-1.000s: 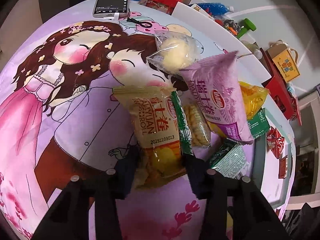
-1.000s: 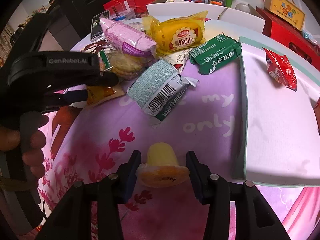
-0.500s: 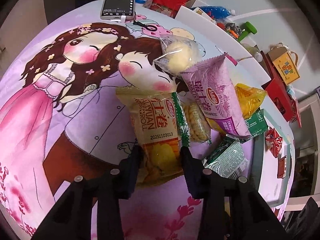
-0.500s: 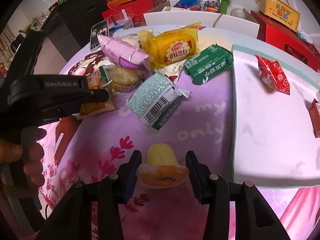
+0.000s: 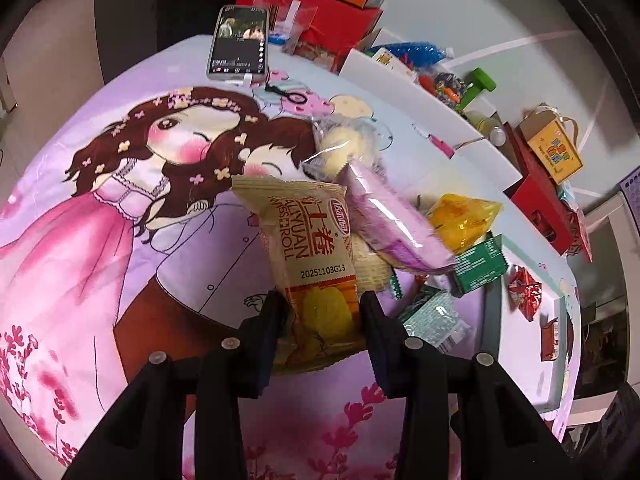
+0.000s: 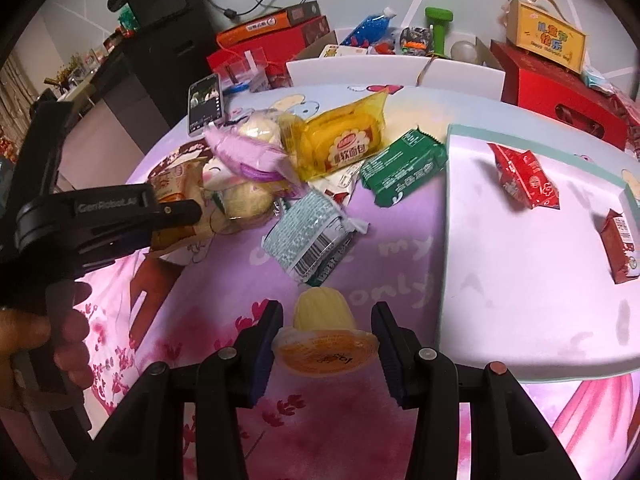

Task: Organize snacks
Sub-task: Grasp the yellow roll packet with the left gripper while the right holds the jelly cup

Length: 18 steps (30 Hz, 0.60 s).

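Observation:
My left gripper [image 5: 322,312] is shut on the lower end of a beige Swiss-roll packet [image 5: 308,240], which hangs lifted off the purple cartoon cloth [image 5: 120,240]. In the right wrist view the same left gripper [image 6: 188,212] holds that packet [image 6: 176,188] at the left. My right gripper [image 6: 326,336] is shut on a yellow jelly cup [image 6: 324,336], held above the cloth. A heap remains: a purple packet [image 5: 384,216], a yellow bread pack [image 6: 344,144], a green packet [image 6: 404,166], a grey-green barcode packet [image 6: 312,236] and a clear-wrapped bun [image 5: 344,144].
A white tray [image 6: 520,280] with a teal rim lies at the right, holding red packets [image 6: 524,180]. A phone [image 5: 240,42] lies at the cloth's far edge. Red and orange boxes [image 6: 280,28] and a yellow gift box [image 6: 548,40] stand behind. A hand [image 6: 36,336] grips the left tool.
The left jaws closed in on the Swiss-roll packet and lifted it off the pile. The right gripper rose with the jelly cup, so the table looks farther away.

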Tool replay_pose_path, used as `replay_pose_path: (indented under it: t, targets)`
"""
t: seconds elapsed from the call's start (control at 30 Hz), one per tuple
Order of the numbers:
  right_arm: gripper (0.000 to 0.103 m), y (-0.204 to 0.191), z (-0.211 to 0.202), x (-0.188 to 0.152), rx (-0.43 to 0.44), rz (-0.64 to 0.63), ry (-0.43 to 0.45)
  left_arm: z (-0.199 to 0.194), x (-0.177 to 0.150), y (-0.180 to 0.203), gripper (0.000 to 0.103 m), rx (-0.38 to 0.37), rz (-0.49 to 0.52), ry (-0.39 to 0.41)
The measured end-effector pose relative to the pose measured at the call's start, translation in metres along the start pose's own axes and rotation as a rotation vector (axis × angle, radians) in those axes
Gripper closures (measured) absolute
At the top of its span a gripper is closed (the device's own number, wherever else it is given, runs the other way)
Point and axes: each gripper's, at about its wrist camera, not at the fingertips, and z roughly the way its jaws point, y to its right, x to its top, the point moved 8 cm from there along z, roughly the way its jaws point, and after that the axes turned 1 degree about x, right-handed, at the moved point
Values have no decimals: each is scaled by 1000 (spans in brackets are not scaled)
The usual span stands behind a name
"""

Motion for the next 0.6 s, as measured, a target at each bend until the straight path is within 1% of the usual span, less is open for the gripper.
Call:
replay_pose_path:
  t: [0.23,0.37,0.6]
  targets:
    - [54,6,-7,5,-1,20,23,-8,1,6,62,-7,17,21]
    - [54,14,-14,11,-2,41,44,-14,0,14,62,-10,42,36]
    - [54,43,-30,19,-31,107,86,-21,-3,35,62,-24,96,55]
